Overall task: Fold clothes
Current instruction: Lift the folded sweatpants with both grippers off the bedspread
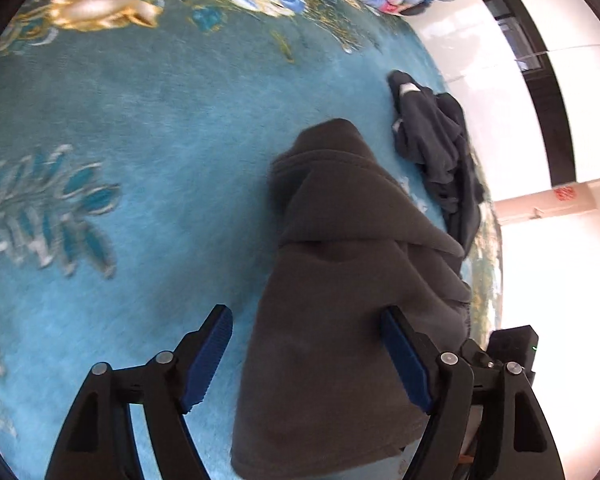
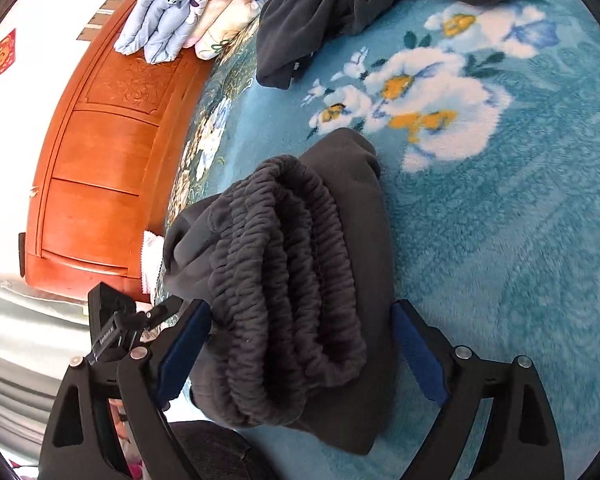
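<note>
Left wrist view: your left gripper [image 1: 306,356] is spread wide, gripping nothing, with the folded grey trousers [image 1: 340,280] lying between its fingers on the blue blanket [image 1: 140,140]. Right wrist view: your right gripper [image 2: 300,350] is wide too, straddling the bunched waistband [image 2: 284,280], empty.

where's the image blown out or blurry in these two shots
Left wrist view: the right edge past the blanket is washed out white, and the blanket's leaf pattern is motion-smeared. Right wrist view: the wall top left is overexposed, while the waistband of the folded trousers stays sharp. Both bend straight lines, fisheye style.
</note>
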`<action>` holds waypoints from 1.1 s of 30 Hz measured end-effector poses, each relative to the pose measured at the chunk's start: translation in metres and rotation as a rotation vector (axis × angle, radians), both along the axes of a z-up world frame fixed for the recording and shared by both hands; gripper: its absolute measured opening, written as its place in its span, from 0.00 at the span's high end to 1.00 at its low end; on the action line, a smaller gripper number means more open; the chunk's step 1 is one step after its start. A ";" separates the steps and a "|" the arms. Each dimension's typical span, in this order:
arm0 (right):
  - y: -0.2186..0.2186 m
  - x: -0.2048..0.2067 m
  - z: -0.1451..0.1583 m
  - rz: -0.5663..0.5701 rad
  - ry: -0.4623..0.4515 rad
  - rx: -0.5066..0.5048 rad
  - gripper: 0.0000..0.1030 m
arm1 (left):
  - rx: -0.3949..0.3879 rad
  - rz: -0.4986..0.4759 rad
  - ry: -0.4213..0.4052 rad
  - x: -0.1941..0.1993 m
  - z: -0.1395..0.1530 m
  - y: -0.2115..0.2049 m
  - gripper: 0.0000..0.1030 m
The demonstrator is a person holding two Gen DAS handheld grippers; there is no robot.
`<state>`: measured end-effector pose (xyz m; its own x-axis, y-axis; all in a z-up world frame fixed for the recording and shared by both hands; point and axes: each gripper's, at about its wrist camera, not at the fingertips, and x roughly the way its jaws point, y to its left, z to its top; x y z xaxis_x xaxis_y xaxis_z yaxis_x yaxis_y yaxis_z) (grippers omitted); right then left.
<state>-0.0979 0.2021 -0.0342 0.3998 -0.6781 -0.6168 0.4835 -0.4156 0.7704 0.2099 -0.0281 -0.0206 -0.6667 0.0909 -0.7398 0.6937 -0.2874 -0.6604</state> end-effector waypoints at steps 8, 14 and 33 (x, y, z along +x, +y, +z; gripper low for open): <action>-0.014 0.000 -0.003 0.059 0.009 -0.036 0.06 | 0.015 -0.066 0.011 -0.013 -0.002 -0.011 0.19; -0.018 -0.006 -0.005 0.009 -0.023 -0.032 0.06 | 0.034 -0.062 0.027 -0.013 -0.005 -0.015 0.19; -0.024 0.003 0.044 -0.015 0.016 0.006 0.36 | -0.091 -0.100 0.064 -0.018 0.036 0.015 0.40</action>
<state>-0.0945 0.1784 0.0099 0.3795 -0.6804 -0.6270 0.4891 -0.4277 0.7602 0.1918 -0.0134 0.0158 -0.7034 0.0936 -0.7046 0.6163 -0.4133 -0.6703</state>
